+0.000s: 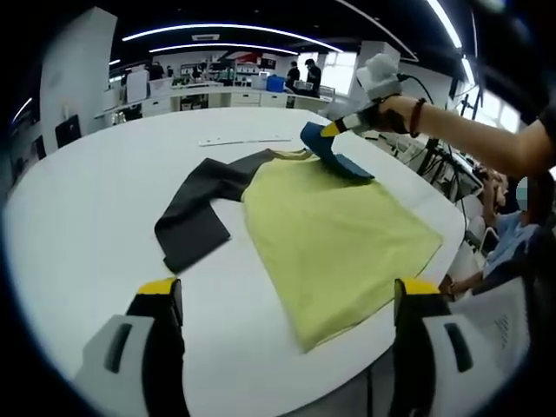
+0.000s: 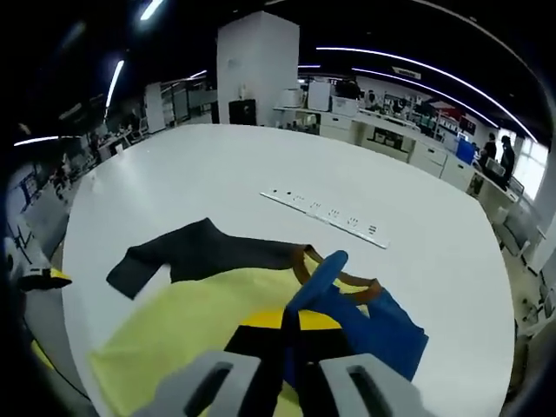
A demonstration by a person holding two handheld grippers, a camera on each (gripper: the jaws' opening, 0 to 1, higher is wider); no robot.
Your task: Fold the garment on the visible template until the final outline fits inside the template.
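A shirt lies flat on the white table (image 1: 95,182), with a yellow-green body (image 1: 339,234), a dark grey sleeve (image 1: 200,208) spread to the left and a blue sleeve (image 1: 340,156) at the far side. My right gripper (image 1: 334,129), held by a person's hand, is shut on the blue sleeve and lifts its end. In the right gripper view the jaws (image 2: 295,328) pinch the blue sleeve (image 2: 387,330) just below the brown collar (image 2: 306,261), over the yellow body (image 2: 174,330). My left gripper (image 1: 288,291) stands open above the shirt's near hem.
A white strip with dark dots (image 2: 326,217) lies on the table beyond the collar, also visible from the left gripper (image 1: 243,140). The table's edge (image 1: 452,252) runs close to the shirt's right side. Desks, shelves and people stand in the background.
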